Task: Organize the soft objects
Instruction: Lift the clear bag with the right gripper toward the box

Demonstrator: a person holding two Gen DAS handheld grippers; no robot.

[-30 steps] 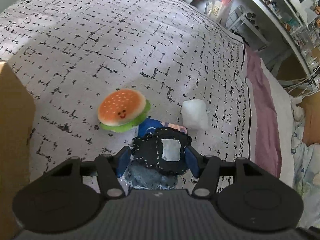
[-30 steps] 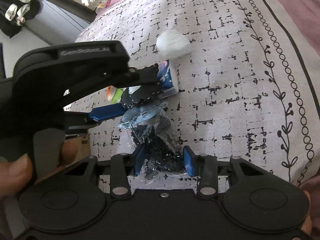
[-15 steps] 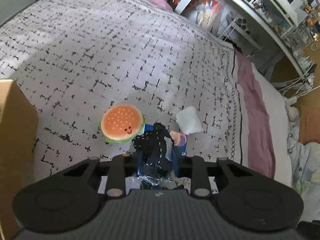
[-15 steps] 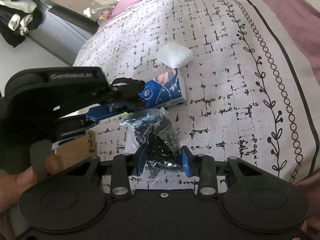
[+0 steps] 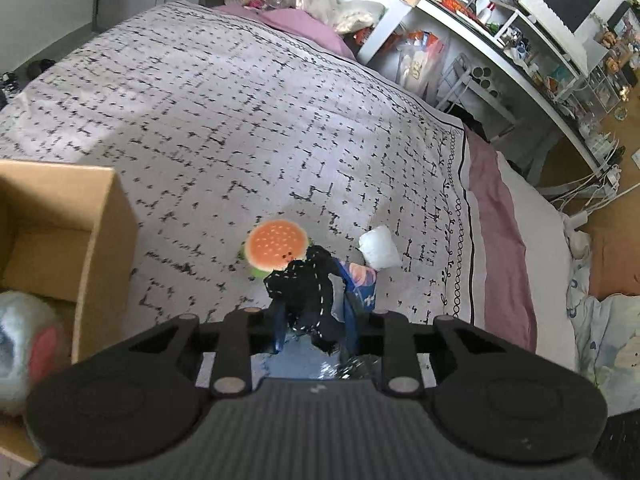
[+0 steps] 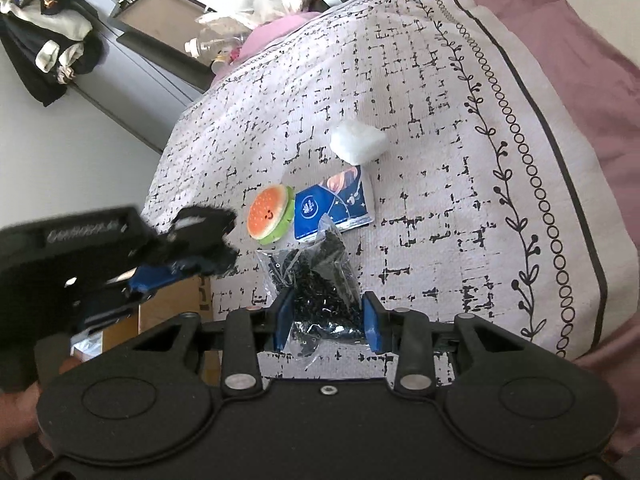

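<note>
My left gripper (image 5: 314, 320) is shut on a black cloth item with white stitching (image 5: 306, 292) and holds it up above the bed; it also shows in the right wrist view (image 6: 204, 236). My right gripper (image 6: 326, 322) is shut on a clear bag of small black pieces (image 6: 324, 280) that rests on the bedspread. A burger plush (image 6: 269, 213), a blue tissue pack (image 6: 332, 208) and a white soft pad (image 6: 358, 142) lie on the bed beyond it. The burger plush (image 5: 276, 246) and the white pad (image 5: 378, 248) also show in the left wrist view.
An open cardboard box (image 5: 100, 216) stands on the bed at the left, with a pale round plush (image 5: 28, 344) inside. The bedspread (image 5: 240, 120) stretches far ahead. A desk with shelves (image 5: 500, 40) stands past the bed's right edge.
My left gripper has risen and drawn back to the left with the black cloth item, so the box has come into view. The right gripper stays shut on the bag.
</note>
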